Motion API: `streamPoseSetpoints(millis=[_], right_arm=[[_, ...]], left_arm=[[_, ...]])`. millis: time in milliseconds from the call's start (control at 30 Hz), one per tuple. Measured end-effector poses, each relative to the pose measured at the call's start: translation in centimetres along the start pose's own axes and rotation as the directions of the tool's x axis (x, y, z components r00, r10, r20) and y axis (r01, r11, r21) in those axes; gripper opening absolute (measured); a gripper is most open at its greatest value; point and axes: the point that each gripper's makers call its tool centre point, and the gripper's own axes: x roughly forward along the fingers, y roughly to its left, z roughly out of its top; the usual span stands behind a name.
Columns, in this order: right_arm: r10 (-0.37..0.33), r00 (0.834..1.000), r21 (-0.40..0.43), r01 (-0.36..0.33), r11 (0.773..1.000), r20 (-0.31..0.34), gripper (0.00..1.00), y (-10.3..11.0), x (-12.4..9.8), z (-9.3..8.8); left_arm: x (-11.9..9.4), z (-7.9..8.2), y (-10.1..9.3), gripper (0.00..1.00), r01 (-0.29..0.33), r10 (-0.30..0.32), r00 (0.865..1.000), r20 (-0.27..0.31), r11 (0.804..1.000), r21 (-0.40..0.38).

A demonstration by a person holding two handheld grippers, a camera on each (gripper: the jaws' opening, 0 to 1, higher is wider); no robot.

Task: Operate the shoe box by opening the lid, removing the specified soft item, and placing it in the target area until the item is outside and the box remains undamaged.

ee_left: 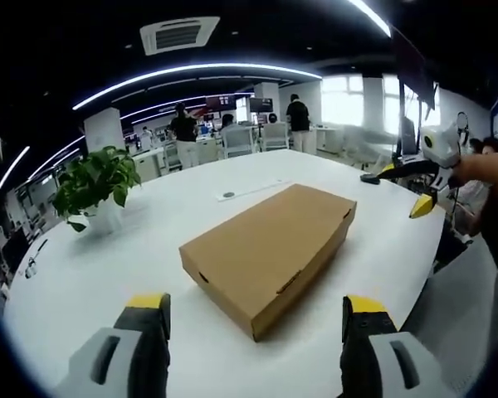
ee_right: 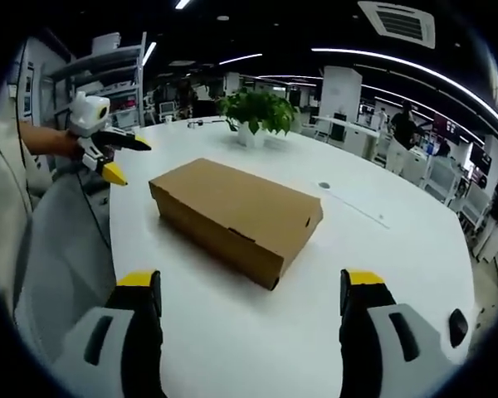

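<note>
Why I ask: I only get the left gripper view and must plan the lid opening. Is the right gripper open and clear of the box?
Observer: Yes. The right gripper is open, jaws wide apart, facing a long side of the box without touching it.
Operator: Is the lid shut on that side?
Observer: It looks shut all along that side.
Operator: Anything near that gripper?
Observer: A small dark round object lies on the table, to the right in the right gripper view.
</note>
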Motion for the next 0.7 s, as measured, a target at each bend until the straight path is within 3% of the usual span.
streamPoseSetpoints(millis=[433, 700], right_arm=[[0.049, 0.999, -0.029, -0.049, 0.998, 0.011, 0.72, -1.5, 2.4, 0.7], [0.078, 0.997, -0.030, -0.078, 0.996, -0.020, 0.64, -1.8, 4.6, -0.1]], left_arm=[[1.1, -0.4, 0.0, 0.77, -0.028, 0.028, 1.000, -0.013, 0.999, -0.024], [2.1, -1.1, -0.2, 0.69, -0.056, 0.056, 0.998, -0.017, 0.997, -0.051]])
